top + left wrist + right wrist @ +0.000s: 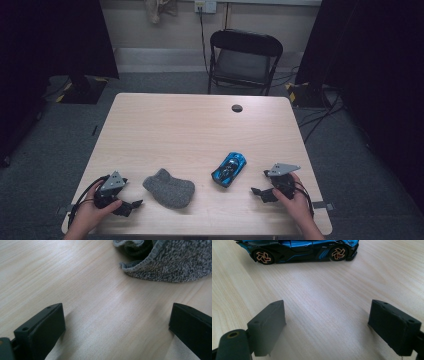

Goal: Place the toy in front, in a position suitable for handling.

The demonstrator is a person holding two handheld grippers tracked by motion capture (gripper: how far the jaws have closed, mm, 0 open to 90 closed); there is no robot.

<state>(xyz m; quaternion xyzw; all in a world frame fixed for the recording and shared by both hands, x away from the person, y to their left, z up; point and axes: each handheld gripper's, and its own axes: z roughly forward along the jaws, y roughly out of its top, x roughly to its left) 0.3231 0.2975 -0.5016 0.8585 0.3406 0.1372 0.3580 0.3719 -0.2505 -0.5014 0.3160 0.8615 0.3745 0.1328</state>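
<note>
Diagonally, blue toy car [229, 169] (long axis), nose toward near-left, beside grey sock [169, 188].

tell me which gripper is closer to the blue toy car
Right. The right gripper sits just beside the blue toy car, jaws open toward it. The left gripper is across the table, beyond the grey sock.

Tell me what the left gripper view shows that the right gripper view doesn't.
Left gripper view: the grey sock, its open cuff turned toward the camera, lying beyond the left tool, whose jaws stand wide apart on nothing. Right gripper view: the blue toy car, seen side-on with orange wheels, beyond the open right tool. Both: the pale wooden table and bare wood between the jaws.
</note>
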